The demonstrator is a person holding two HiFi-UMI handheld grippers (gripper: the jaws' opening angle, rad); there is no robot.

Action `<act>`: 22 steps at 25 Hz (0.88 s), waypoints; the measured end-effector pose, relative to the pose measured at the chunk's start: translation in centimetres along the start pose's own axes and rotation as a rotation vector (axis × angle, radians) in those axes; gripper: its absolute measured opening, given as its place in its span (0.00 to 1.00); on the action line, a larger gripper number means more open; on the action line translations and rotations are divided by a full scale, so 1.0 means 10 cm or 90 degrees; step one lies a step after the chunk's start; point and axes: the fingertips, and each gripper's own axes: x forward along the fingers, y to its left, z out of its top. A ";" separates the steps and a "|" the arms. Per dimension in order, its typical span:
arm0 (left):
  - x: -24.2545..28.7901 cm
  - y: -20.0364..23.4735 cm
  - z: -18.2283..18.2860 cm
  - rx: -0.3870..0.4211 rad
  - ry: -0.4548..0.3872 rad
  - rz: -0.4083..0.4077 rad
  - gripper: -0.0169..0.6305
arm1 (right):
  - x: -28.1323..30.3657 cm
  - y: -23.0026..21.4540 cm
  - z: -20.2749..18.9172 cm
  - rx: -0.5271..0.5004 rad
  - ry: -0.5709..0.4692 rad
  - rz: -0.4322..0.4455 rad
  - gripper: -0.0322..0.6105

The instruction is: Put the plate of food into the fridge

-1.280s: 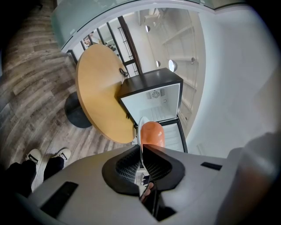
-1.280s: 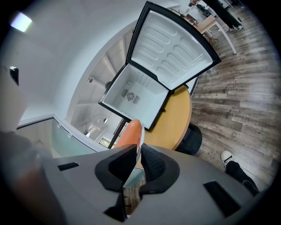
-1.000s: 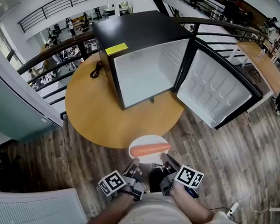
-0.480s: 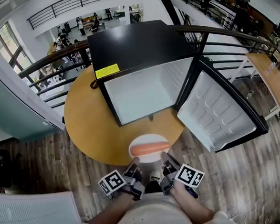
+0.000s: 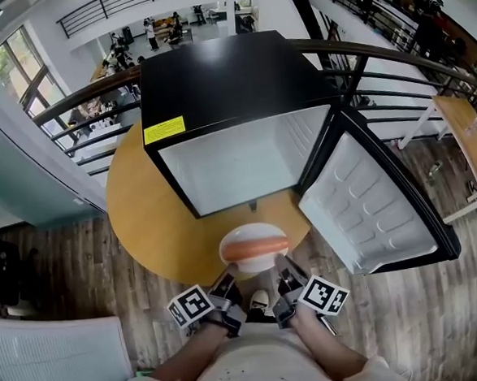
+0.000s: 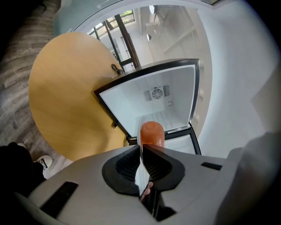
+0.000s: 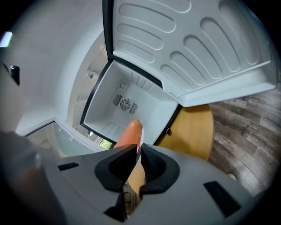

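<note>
Over the round bench's (image 5: pixel 142 209) near edge, before the open fridge (image 5: pixel 231 80), we are holding the plate (image 5: pixel 252 230) with its sausage (image 5: pixel 255 247), our left hand-held gripper (image 5: pixel 228 282) and right hand-held gripper (image 5: pixel 284 278) each pinching its near rim.

- left gripper (image 5: pixel 231 280), right gripper (image 5: pixel 283 273): grey moulded shells, black ribbed jaw pads, dark rectangular slots.
- left cube (image 5: pixel 190 309), right cube (image 5: pixel 322 296): white faces, black square markers.
- T-shirt (image 5: pixel 264 378): pale, dark lettering, short sleeves.
- shoe (image 5: pixel 260 300): white.
</note>
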 end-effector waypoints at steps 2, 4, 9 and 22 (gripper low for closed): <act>0.02 0.01 0.00 0.002 0.000 0.005 0.08 | 0.01 -0.02 0.01 0.005 0.003 -0.001 0.13; 0.04 0.02 0.02 0.003 0.001 0.008 0.08 | 0.03 -0.03 0.01 0.007 0.005 -0.001 0.13; 0.10 0.01 0.08 0.001 0.010 0.008 0.08 | 0.09 -0.02 0.06 0.008 -0.001 -0.005 0.13; 0.28 0.00 0.29 0.004 0.042 0.005 0.08 | 0.26 -0.01 0.13 0.023 -0.033 -0.031 0.13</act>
